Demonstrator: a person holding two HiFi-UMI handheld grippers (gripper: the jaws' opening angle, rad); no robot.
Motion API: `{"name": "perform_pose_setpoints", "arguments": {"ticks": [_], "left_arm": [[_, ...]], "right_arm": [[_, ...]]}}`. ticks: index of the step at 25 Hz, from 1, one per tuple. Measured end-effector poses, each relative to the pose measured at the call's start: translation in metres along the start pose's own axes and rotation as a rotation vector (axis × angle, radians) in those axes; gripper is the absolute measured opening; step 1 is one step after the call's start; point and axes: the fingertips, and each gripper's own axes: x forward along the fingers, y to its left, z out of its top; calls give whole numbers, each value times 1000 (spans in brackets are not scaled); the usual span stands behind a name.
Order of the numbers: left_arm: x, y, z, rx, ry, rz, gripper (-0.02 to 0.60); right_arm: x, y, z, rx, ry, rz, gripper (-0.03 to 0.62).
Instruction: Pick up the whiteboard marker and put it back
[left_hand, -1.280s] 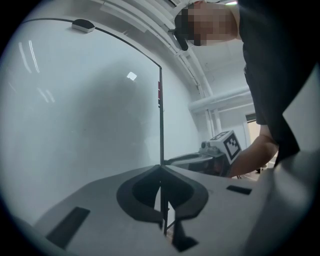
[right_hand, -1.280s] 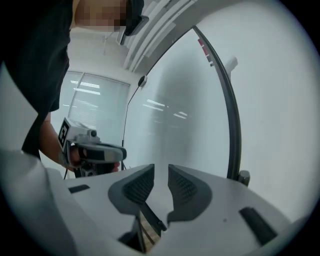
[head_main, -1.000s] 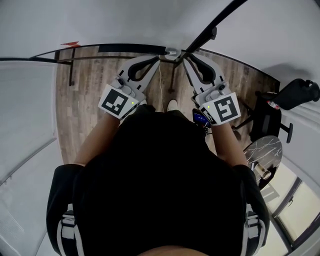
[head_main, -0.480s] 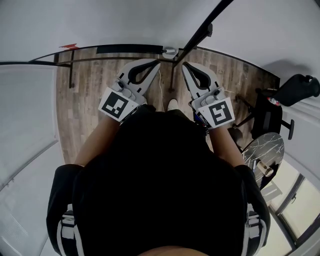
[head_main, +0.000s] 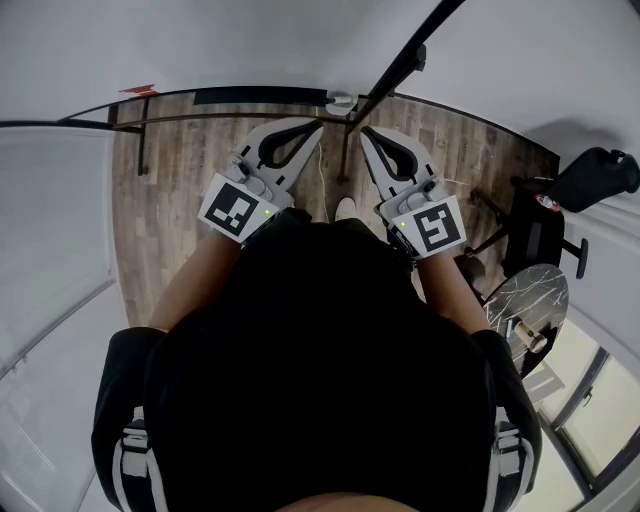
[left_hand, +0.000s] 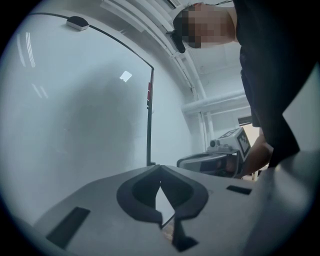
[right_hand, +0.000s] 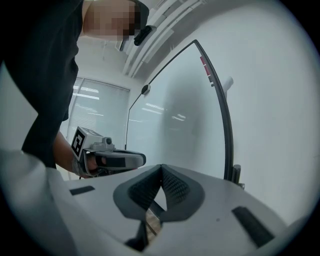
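I stand facing the whiteboard (head_main: 250, 40) with both grippers held level toward it. A small pale grey object (head_main: 341, 100) lies on the board's ledge beside a long dark tray strip (head_main: 262, 96); I cannot tell whether it is the marker. My right gripper (head_main: 362, 130) is a short way back from that object, shut, with nothing between its tips (right_hand: 161, 165). My left gripper (head_main: 320, 122) is also shut and empty, its tips meeting (left_hand: 160, 166). Each gripper shows in the other's view, the right (left_hand: 210, 160) and the left (right_hand: 115, 159).
The whiteboard's black frame (head_main: 410, 60) runs diagonally above the right gripper. Wooden floor (head_main: 170, 180) lies below, with a thin white cable (head_main: 322, 170) on it. A black office chair (head_main: 545, 235) and a round marble table (head_main: 525, 300) stand at the right.
My right gripper has drawn back from the pale object on the ledge toward my body, and its jaws have closed. The left gripper has stayed in place.
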Motion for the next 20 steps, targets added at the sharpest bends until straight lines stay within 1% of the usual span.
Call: {"name": "perform_pose_setpoints", "arguments": {"ticks": [14,20], "left_arm": [[-6,-3,-3,2,6,8,3],[-5,-6,-1,4,3,12,3]], "right_arm": [[-2,8,5,6,-15,16,1],[-5,9,8,-12,-28,31,2]]}}
